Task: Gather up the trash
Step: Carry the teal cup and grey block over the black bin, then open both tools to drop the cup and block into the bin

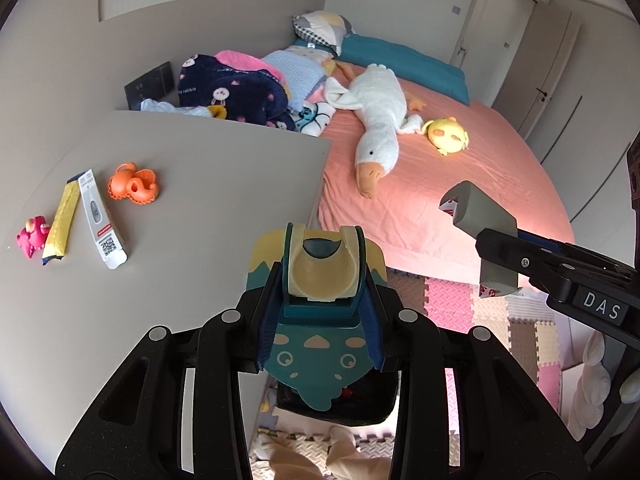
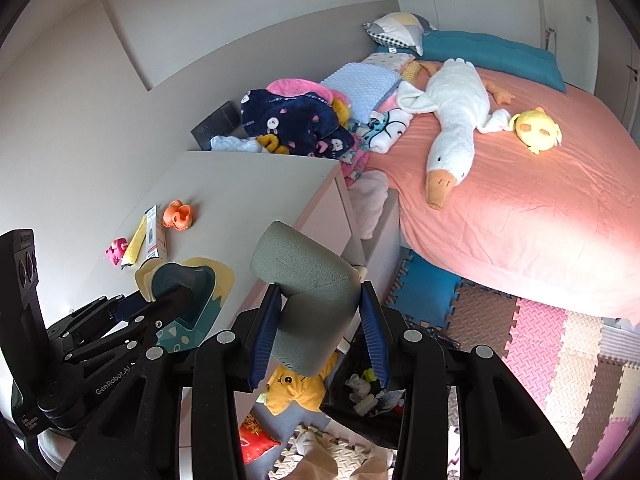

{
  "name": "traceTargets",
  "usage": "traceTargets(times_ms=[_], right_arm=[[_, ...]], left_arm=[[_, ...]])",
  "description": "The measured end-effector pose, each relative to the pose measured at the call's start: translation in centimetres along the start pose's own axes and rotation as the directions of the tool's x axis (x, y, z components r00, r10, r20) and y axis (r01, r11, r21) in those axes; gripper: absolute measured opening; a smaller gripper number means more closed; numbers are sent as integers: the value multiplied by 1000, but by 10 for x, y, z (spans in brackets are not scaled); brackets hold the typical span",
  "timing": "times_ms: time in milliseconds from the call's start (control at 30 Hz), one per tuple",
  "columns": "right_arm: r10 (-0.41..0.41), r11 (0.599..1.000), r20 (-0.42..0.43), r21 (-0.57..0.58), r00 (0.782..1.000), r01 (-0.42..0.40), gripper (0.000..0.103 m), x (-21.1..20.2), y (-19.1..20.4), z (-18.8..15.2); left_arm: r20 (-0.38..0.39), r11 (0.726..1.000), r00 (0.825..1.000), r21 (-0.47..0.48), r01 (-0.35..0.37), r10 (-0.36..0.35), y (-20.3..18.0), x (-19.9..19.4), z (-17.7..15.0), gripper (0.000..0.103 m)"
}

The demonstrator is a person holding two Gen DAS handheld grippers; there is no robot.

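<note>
My left gripper (image 1: 320, 292) is shut on a teal and yellow cartoon blister package (image 1: 320, 264), held past the corner of the grey table (image 1: 180, 184). My right gripper (image 2: 318, 320) is shut on a grey foam corner guard (image 2: 308, 280) beside that corner. The right gripper (image 1: 496, 248) and its foam guard (image 1: 480, 216) also show at the right of the left wrist view. In the right wrist view, the left gripper (image 2: 168, 300) carries the package (image 2: 188, 288). On the table lie a yellow sachet (image 1: 60, 224) and a white box (image 1: 98, 220). A black bin (image 2: 360, 392) with things inside sits below both grippers.
An orange toy (image 1: 134, 184) and a pink toy (image 1: 30, 236) rest on the table. The pink bed (image 2: 520, 208) holds a white goose plush (image 2: 452, 112), a yellow plush (image 2: 536, 128) and piled blankets (image 2: 296, 120). Foam mats (image 2: 540, 340), a yellow plush (image 2: 292, 388) and a red packet (image 2: 256, 436) cover the floor.
</note>
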State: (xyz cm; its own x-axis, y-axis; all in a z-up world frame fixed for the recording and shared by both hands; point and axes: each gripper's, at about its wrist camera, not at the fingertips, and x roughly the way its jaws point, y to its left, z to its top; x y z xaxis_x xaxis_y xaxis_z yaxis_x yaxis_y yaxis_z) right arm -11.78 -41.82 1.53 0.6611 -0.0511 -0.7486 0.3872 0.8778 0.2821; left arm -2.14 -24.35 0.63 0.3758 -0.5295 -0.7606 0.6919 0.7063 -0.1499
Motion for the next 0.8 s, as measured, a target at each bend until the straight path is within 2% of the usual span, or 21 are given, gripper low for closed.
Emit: traceTargets(times_ms=[567,800], right_arm=[[-58,994,8,93,998,57,42,-30,-57,-21],[-73,991,4,113,997,72,42,-32,-66,-24]], left_arm=[[-59,985,994,142,96,-88,-65,17,-8,35],[-84,980,992,166,109,-96,-75,24,-11,35]])
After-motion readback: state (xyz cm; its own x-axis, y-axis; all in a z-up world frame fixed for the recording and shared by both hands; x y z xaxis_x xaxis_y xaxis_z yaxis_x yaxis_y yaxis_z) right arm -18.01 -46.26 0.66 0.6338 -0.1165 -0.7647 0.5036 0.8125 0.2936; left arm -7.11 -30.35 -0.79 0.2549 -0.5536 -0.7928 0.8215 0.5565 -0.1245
